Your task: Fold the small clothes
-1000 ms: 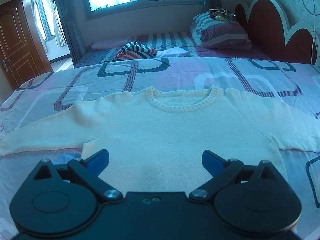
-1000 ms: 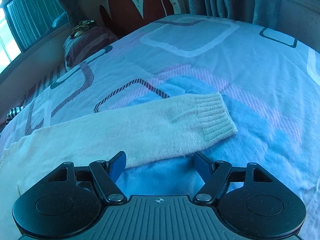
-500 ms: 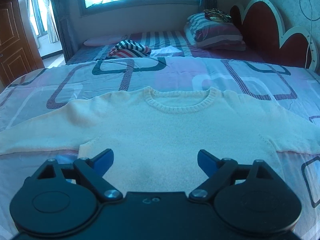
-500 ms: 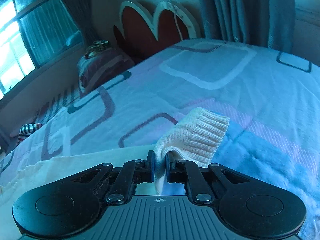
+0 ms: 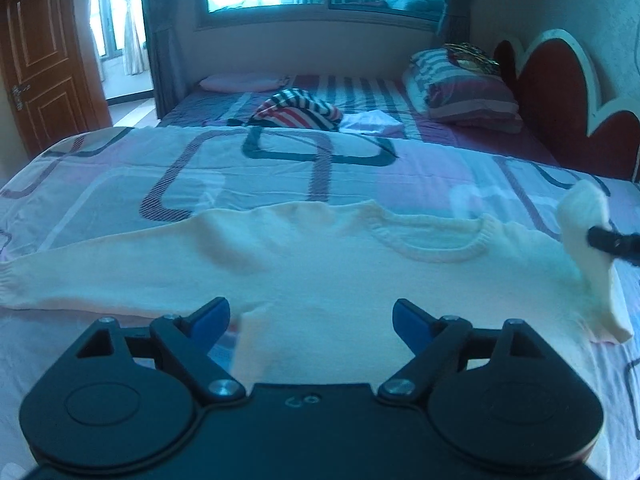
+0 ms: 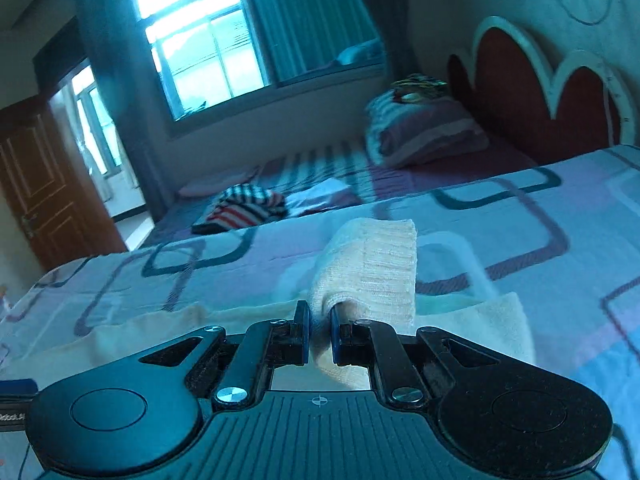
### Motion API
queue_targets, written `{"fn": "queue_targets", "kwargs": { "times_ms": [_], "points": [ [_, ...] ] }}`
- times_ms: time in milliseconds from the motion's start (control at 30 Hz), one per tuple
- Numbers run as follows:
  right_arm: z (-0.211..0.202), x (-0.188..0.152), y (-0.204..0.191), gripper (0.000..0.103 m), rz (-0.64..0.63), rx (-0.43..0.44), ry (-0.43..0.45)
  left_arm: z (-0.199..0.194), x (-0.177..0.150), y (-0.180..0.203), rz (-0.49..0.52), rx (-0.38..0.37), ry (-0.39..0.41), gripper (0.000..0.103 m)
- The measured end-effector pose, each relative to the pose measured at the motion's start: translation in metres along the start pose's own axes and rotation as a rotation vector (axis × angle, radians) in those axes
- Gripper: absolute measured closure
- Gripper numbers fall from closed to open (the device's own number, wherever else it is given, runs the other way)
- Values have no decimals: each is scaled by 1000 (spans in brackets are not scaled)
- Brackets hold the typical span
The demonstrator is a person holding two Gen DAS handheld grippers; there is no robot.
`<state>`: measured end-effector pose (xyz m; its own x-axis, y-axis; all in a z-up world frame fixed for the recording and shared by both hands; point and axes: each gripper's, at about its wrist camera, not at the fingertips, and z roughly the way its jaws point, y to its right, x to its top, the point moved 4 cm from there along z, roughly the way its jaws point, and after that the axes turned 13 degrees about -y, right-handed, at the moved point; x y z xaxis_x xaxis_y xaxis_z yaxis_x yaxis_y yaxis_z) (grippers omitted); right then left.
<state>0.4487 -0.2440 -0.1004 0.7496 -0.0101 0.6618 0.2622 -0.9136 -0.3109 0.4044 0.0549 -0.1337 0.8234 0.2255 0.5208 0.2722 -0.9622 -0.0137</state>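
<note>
A bed spread with a quilt of looping rectangles carries a cream sweater laid flat on its front, neckline toward the far striped pillow, one sleeve stretched out flat to the left. The other sleeve is lifted off the quilt, its ribbed cuff pinched between the clenched fingers of the right gripper. The left gripper hovers over the sweater's lower body, its blue-padded fingers spread apart and grasping nothing.
</note>
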Motion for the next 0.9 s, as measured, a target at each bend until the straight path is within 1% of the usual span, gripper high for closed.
{"fn": "queue_targets", "kwargs": {
  "times_ms": [67,133,200,233,267,300,333,367,433,567,667,700,767,800,867,900],
  "points": [
    [26,-8,-38,93,-48,39,-56,5,2,-13,-14,2,-6,16],
    [48,-20,-67,93,-82,85,-119,9,3,-25,-29,-10,-18,16],
    [64,-32,-88,92,-116,106,-171,14,4,-33,-46,-31,-33,16],
    [69,-37,-94,89,-128,118,-190,17,5,-36,-55,-47,-42,16],
    [71,-41,-100,80,-131,132,-201,19,5,-37,-61,-65,-50,16],
    [71,-45,-104,65,-131,144,-203,22,6,-37,-65,-87,-58,16],
    [68,-47,-105,57,-131,150,-199,25,6,-35,-66,-113,-68,16],
    [63,-49,-103,51,-132,146,-186,27,6,-33,-65,-139,-80,16],
    [55,-50,-96,51,-141,100,-157,36,6,-25,-70,-216,-122,16],
    [38,-55,-63,51,-137,-56,-126,61,3,-5,-111,-353,-228,27],
    [24,-62,-28,51,-100,-145,-125,80,-1,6,-168,-444,-316,29],
    [19,-65,-17,51,-86,-165,-124,85,-3,8,-184,-467,-336,35],
    [11,-70,2,51,-62,-202,-126,92,-4,12,-201,-480,-344,41],
    [7,-73,12,51,-50,-220,-128,94,-4,14,-205,-478,-334,47],
    [4,-78,25,51,-31,-245,-135,97,-5,15,-221,-477,-322,53],
    [2,-80,32,51,-21,-257,-139,98,-5,15,-226,-478,-314,60]
  ]
}}
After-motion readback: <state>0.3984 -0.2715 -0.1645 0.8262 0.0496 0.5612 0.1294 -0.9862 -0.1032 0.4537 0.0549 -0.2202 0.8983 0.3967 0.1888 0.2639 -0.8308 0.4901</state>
